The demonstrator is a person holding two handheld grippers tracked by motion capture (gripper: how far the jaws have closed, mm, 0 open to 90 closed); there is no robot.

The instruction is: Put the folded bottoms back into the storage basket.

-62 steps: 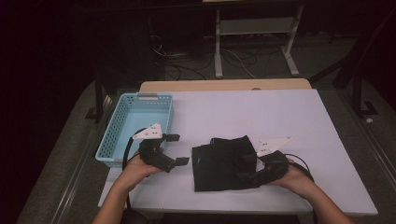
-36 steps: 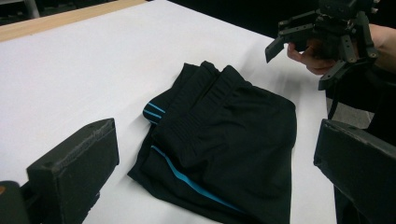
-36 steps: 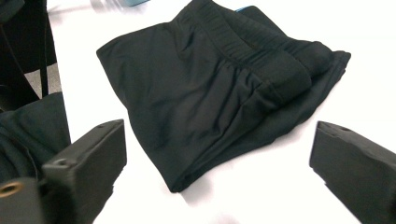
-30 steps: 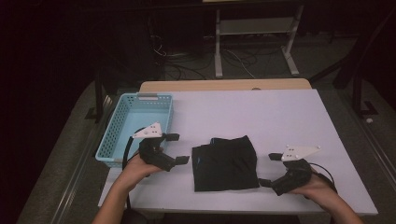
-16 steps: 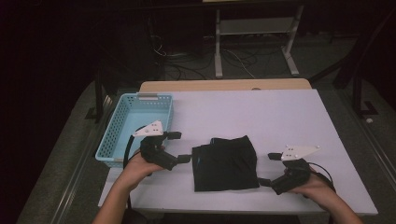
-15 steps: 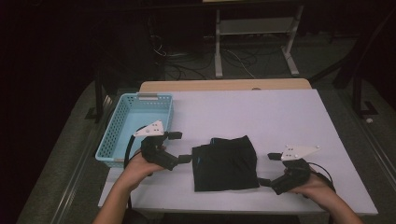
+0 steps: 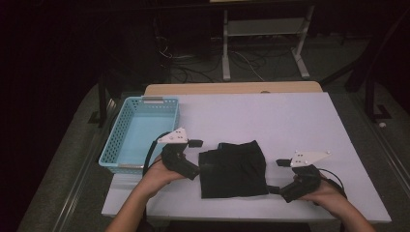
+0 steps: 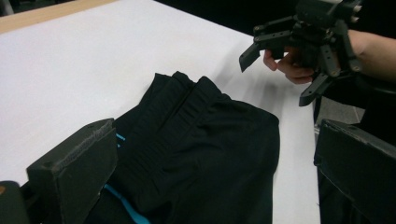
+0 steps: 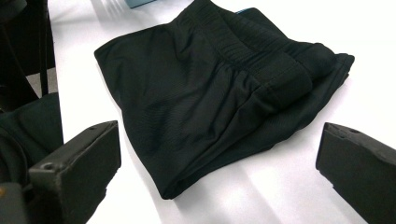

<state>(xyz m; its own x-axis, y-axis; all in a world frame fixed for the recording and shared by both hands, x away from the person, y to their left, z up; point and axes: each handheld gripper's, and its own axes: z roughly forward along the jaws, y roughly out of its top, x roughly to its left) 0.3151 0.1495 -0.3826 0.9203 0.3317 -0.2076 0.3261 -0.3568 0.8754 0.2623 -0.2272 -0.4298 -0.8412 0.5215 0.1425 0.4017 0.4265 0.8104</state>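
Both grippers, the left gripper (image 7: 193, 157) and right gripper (image 7: 276, 176), stand jaws spread and empty flanking the folded black fabric shorts (image 7: 233, 167) at the white table's (image 7: 270, 116) near edge, apparently poised to lift them toward the light-blue plastic basket (image 7: 140, 133) beyond.

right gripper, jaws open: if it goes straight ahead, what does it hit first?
Most likely the folded black shorts: they lie straight ahead of the right gripper, with bare table between. Exact depth is unclear.
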